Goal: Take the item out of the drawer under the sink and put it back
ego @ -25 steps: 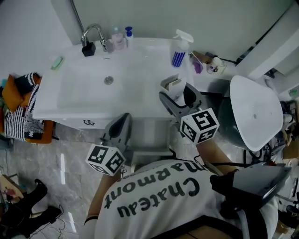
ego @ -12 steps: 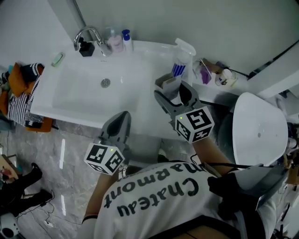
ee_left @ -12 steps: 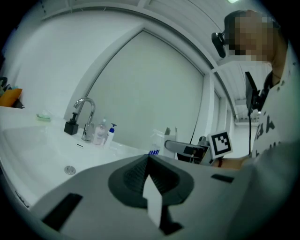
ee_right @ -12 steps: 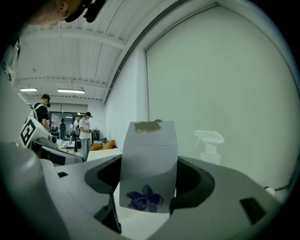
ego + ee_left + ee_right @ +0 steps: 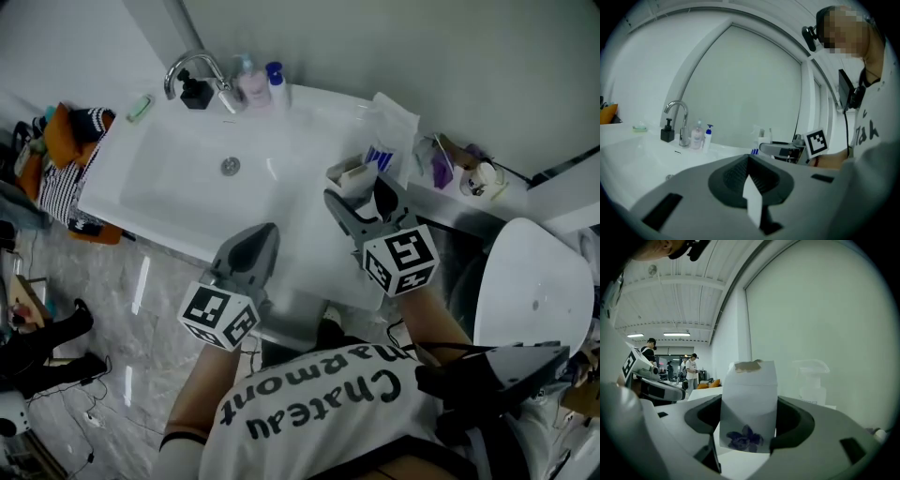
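- Right of frame centre, over the sink (image 5: 169, 192), gripping the upright box (image 5: 352, 174) between the jaws of the right gripper (image 5: 364, 199).
- Lower left of it, holding the left gripper (image 5: 255, 242) pressed together, empty.

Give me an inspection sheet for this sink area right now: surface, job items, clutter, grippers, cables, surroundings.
Surface: white sink, basin bare.
Job's things: white carton with a purple flower print, held upright near the sink's right side.
Clutter: faucet, black dispenser and two pump bottles along the back; spray bottle at right; green soap at the left corner.
Grippers: right gripper jaws shut on the carton; left gripper jaws together, nothing held.
Cables: thin cables on the floor.
Surroundings: striped cloth left of the sink; people in the background.
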The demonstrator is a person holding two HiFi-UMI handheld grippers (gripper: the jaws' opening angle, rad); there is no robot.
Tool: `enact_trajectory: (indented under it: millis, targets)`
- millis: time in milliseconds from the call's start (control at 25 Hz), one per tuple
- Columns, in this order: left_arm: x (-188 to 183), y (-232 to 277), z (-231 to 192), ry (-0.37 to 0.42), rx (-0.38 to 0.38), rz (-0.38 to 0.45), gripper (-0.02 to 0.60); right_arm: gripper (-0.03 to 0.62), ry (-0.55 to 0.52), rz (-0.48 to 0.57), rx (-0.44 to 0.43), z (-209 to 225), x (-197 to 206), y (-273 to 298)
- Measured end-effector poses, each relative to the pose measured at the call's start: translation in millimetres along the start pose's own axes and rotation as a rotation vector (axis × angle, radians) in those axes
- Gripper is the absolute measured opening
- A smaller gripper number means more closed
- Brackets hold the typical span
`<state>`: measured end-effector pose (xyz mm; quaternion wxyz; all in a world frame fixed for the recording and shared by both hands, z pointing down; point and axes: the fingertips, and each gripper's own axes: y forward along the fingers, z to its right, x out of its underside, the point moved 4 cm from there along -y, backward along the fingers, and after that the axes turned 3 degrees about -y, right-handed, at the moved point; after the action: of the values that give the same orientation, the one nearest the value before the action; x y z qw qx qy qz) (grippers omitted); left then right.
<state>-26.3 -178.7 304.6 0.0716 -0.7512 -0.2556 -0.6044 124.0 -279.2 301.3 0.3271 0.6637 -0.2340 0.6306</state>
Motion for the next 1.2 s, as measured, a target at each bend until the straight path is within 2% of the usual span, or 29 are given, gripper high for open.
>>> enact_trajectory:
  millis: [360,600,880,1200]
  targets:
    - [-12,26,-33,-0.077,0.093,0.014,0.008,0.331,0.017,-0.04,0.073,-7,12,26]
    - [-21,38,-59,-0.079,0.158,-0.014,0.008,0.33,0.043,-0.069,0.146,-9,14,50]
    - [-25,59,-93,-0.078,0.193,-0.019,0.008,0.331,0.082,-0.095,0.208,4,23,87]
    - [-14,84,-111,-0.109,0.186,-0.025,0.008,0.331,0.131,-0.124,0.233,31,37,123]
